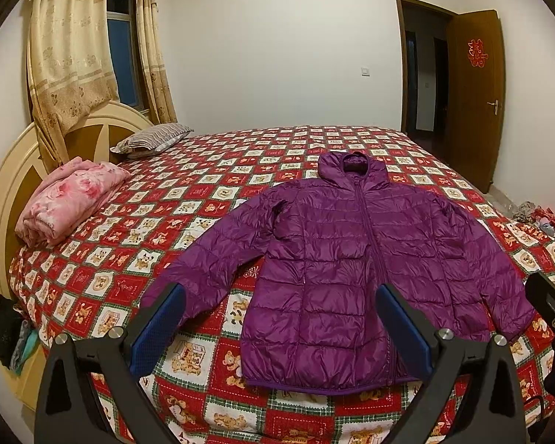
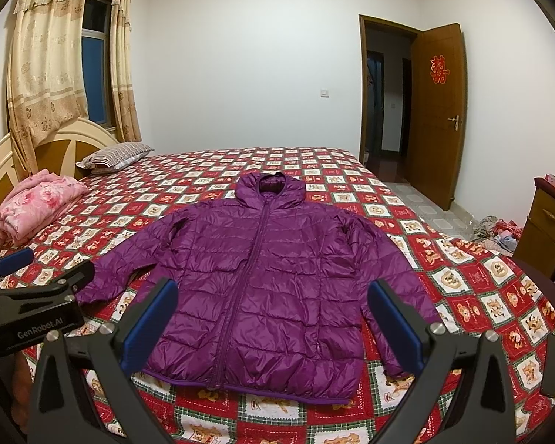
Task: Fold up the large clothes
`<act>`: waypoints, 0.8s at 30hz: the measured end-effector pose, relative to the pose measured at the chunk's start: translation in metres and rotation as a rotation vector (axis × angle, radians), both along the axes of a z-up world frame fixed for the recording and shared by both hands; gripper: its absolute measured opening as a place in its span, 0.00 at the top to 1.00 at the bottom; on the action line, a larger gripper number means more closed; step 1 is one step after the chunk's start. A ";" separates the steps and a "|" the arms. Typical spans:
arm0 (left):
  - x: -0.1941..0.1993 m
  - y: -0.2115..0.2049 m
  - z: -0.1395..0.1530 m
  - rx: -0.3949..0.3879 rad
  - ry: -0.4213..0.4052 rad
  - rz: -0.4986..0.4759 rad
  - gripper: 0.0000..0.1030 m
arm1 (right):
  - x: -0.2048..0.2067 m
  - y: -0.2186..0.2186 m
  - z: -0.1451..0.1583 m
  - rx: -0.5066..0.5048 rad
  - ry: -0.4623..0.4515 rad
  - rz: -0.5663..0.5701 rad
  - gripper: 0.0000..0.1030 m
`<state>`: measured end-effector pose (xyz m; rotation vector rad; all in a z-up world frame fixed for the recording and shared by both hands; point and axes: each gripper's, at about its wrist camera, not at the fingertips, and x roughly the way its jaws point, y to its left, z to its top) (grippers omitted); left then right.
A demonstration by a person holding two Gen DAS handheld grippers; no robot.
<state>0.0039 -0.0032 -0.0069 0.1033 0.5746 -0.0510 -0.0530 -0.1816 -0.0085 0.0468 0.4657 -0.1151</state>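
Observation:
A purple hooded puffer jacket [image 1: 336,270] lies flat and zipped on the bed, front up, hood at the far end, both sleeves spread out; it also shows in the right wrist view [image 2: 262,281]. My left gripper [image 1: 279,327] is open and empty, held above the jacket's hem, toward its left sleeve. My right gripper [image 2: 272,323] is open and empty above the hem, toward the jacket's right side. The left gripper's body [image 2: 29,307] shows at the left of the right wrist view.
The bed has a red patterned bedspread [image 1: 159,222]. A folded pink blanket [image 1: 70,199] and a striped pillow [image 1: 151,140] lie near the headboard at the left. A wooden door [image 2: 438,111] stands open at the right; a nightstand [image 2: 551,222] and floor clutter lie beside the bed.

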 end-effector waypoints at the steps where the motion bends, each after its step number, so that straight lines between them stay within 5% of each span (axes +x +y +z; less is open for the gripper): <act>1: -0.001 0.001 0.001 -0.001 -0.001 0.001 0.01 | 0.000 0.001 0.000 0.000 0.000 0.000 0.00; 24: -0.001 0.004 -0.003 -0.010 0.002 0.005 0.01 | 0.000 0.003 -0.010 0.007 0.012 0.002 0.00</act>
